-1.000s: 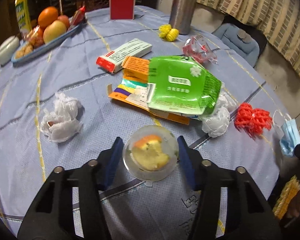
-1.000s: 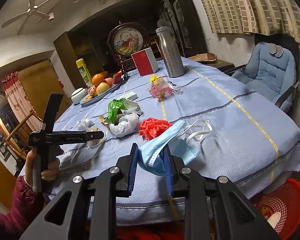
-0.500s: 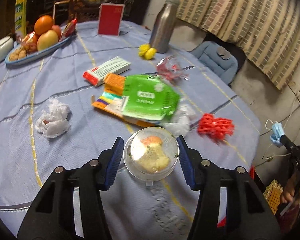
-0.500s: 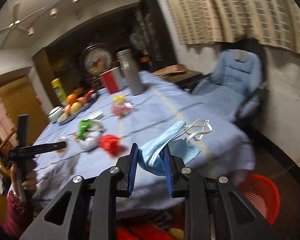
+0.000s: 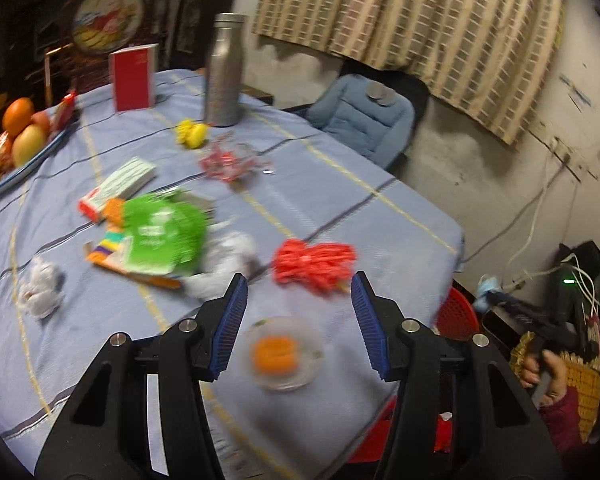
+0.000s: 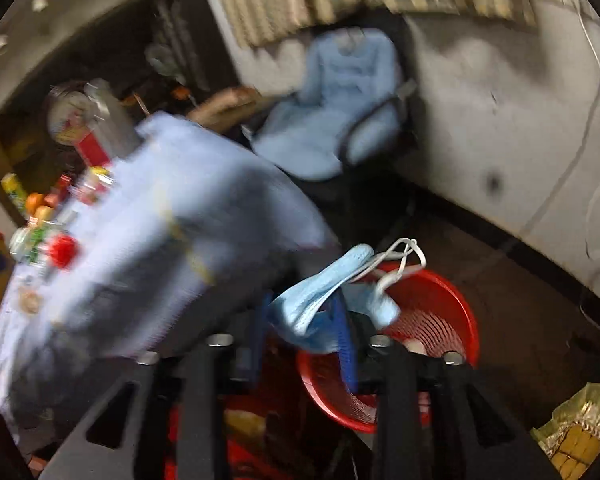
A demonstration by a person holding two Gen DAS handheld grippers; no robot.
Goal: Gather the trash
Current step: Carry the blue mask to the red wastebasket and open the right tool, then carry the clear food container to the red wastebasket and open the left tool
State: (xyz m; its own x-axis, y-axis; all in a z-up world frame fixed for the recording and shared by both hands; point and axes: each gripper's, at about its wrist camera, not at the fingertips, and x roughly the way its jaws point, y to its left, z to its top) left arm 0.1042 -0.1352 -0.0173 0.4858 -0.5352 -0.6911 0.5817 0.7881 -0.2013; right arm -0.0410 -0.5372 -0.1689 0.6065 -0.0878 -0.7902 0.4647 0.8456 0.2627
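In the left wrist view, my left gripper [image 5: 298,322] hangs over the near edge of the blue-clothed table [image 5: 340,200]. A clear cup [image 5: 286,354] with orange food shows blurred, lower than the pads and apart from both. Whether it is falling or lying on the cloth I cannot tell. My right gripper [image 6: 302,336] points down over a red mesh basket [image 6: 440,320] on the floor. Its jaws are opening. A blue face mask [image 6: 316,292] lies loose between them, draped over the right pad with its white loops dangling above the basket.
On the cloth lie red netting [image 5: 312,266], crumpled tissue [image 5: 40,292], white foam net [image 5: 228,256], a green packet [image 5: 160,236], a carton [image 5: 118,184] and a pink wrapper [image 5: 224,162]. A steel bottle [image 5: 224,72], fruit tray [image 5: 20,136] and blue chair [image 5: 364,120] stand behind.
The right gripper swung off the table and down over the red basket, and its jaws spread from the mask. The left gripper rose and turned right; the cup sank from between its pads.
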